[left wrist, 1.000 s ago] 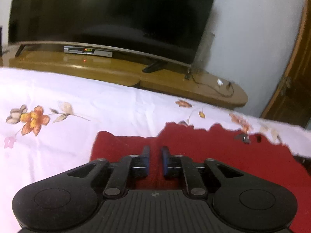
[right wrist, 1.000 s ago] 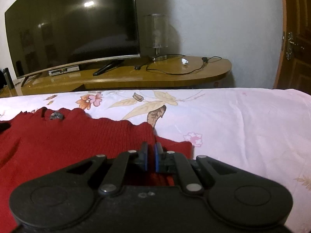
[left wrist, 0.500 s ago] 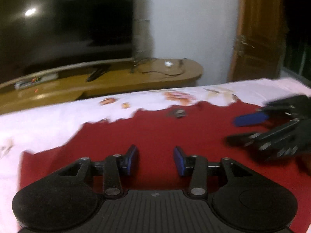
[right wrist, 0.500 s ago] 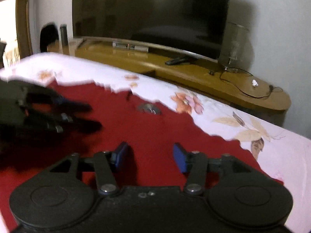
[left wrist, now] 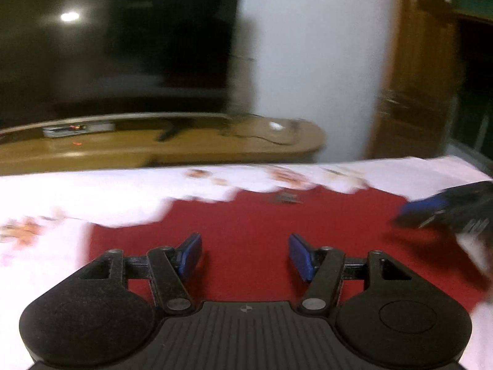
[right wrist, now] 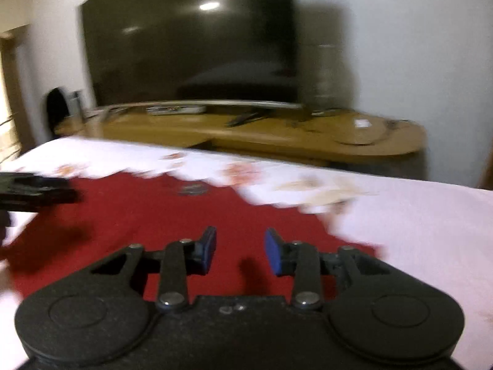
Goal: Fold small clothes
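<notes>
While both wrist views were smeared by motion blur, a flat red knitted garment point(left wrist: 277, 234) lay spread on a white bedsheet printed with orange flowers point(right wrist: 416, 231), directly below both tools. The left gripper point(left wrist: 245, 256), black with blue pads, hovered over the cloth with its jaws apart and opening, nothing between them. The right gripper point(right wrist: 240, 251) likewise hung above the garment's right part, jaws apart but closing, with only bare red fabric showing in the gap below. Each tool appeared as a dark blur at the edge of the other's view. A small dark metallic ornament point(right wrist: 192, 188) sat near the garment's far edge. Beyond the bed stood a long wooden console point(right wrist: 277, 135) carrying a large dark curved television point(right wrist: 191, 49).
</notes>
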{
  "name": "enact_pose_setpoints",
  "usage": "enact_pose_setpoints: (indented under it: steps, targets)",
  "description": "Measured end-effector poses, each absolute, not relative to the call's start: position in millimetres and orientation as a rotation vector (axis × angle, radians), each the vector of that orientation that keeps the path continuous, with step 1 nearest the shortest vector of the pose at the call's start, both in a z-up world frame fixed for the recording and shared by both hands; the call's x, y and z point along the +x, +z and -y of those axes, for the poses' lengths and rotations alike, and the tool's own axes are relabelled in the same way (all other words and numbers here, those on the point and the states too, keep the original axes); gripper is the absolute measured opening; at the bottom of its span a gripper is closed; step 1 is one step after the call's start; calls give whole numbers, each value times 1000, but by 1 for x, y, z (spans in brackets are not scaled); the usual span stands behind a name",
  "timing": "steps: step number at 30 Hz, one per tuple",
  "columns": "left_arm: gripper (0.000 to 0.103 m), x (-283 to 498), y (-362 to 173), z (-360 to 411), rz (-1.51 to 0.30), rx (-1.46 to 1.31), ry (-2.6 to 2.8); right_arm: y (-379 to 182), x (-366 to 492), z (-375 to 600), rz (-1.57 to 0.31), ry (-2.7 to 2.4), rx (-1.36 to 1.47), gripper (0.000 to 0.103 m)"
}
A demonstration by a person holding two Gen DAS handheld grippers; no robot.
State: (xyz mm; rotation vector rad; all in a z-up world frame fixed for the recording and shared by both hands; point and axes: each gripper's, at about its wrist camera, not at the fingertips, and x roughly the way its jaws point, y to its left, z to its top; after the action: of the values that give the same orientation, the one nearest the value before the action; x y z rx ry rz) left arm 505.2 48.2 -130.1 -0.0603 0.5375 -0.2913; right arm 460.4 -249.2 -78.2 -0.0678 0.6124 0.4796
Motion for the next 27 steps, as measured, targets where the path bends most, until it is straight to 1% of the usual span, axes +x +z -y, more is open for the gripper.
enact_pose_setpoints:
  steps: [3, 4, 6, 11, 13, 15, 18, 20, 23, 25, 27]
  targets:
    - [61, 500, -145, -17, -595, -3, -346, -95, 444, 200, -657, 592, -170, 37]
    - [61, 497, -153, -14, -617, 41, -326, -102, 441, 189, -669, 597, -214, 37]
    - [61, 488, -162, -23, -596, 78, -327, -113, 436, 187, -681, 576, -261, 37]
    - [61, 466, -160, -77, -607, 38, -284, -106, 432, 254, -698, 436, -195, 37]
    - [61, 459, -160, -80, -608, 78, -270, -104, 425, 281, -710, 405, -157, 37]
    - [61, 455, -153, -74, -615, 69, -244, -101, 416, 286, -722, 376, -168, 37]
    - [61, 445, -135, -49, -587, 29, -272, -89, 405, 272, -692, 393, -117, 38]
    - [61, 439, -133, -29, -604, 23, -262, -84, 390, 249, -676, 445, -103, 37]
    - [61, 437, -142, -9, -644, -7, -262, -88, 379, 210, -678, 515, -109, 37]
    - [61, 433, -155, -3, -679, 20, -233, -92, 371, 197, -689, 532, -121, 38]
    - [61, 428, -160, -3, -655, 47, -222, -99, 364, 188, -711, 526, -167, 39]
